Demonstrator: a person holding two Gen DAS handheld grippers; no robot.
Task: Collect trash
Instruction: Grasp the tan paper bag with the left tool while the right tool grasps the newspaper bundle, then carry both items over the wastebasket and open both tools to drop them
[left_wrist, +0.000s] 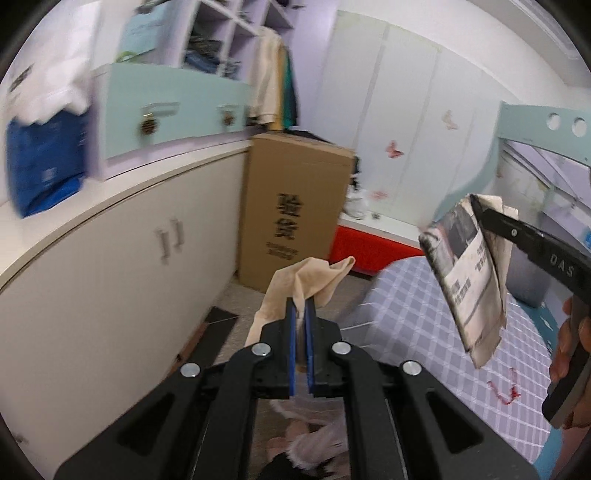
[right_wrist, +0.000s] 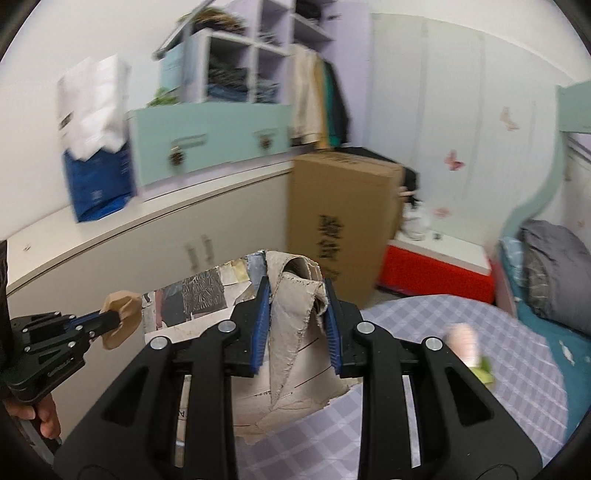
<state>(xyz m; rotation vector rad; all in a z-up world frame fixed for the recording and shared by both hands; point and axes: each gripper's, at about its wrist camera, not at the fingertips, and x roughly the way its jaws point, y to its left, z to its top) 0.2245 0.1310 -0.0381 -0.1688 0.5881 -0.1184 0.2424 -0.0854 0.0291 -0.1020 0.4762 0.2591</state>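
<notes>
Left wrist view looks past a tall brown cardboard box with black printed characters (left_wrist: 295, 206) that stands on the floor against a long cream cabinet with paired handles (left_wrist: 122, 266), with a red-sided low white-topped platform (left_wrist: 373, 243) just beside the box. Right wrist view shows a blurred pale pink and green item (right_wrist: 469, 350) lying on the lilac checked bed sheet (right_wrist: 480, 406), near a grey folded blanket (right_wrist: 554, 280). Held up over the floor, the left gripper (left_wrist: 301, 306) has its blue pads pressed together on a limp beige stocking-like cloth (left_wrist: 306, 280). Raised above the bed, the right gripper (right_wrist: 295, 291) pinches a crumpled torn newspaper sheet (right_wrist: 291, 332) between its part-closed fingers. Pale doors with pink butterfly stickers (left_wrist: 395, 149) close the room's far side.
</notes>
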